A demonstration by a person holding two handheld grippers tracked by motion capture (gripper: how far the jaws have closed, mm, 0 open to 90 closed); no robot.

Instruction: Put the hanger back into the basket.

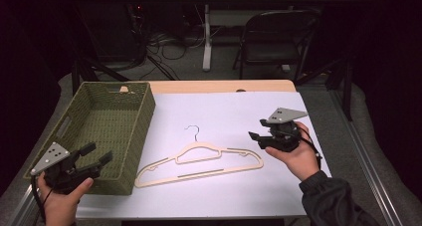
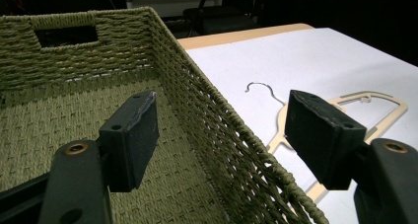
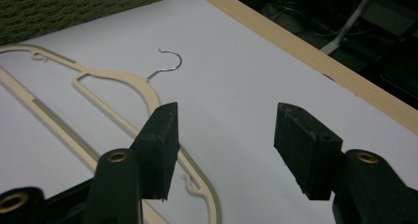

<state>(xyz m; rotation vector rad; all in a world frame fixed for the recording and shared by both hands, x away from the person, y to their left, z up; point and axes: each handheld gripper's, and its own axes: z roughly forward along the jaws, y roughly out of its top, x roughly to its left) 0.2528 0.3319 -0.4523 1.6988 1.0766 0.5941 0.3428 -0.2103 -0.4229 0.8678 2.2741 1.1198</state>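
Cream hanger [image 1: 199, 159] w/ silver hook, olive woven basket [image 1: 107, 131] (plaited weave), white table sheet [image 1: 224, 111], black grippers.

Hanger [image 1: 199, 160]: pale, smooth, matt wood-like body with a thin shiny metal hook [image 1: 193, 131]. Basket [image 1: 130, 151]: coarse green woven cord, rough finish. Table [image 1: 224, 86]: light wood edge under a smooth matt white sheet [image 1: 234, 111].

Cream wooden hanger [image 1: 199, 161] with a thin metal hook [image 1: 193, 131], lying flat, just right of the green woven basket [image 1: 107, 131], hook pointing away.
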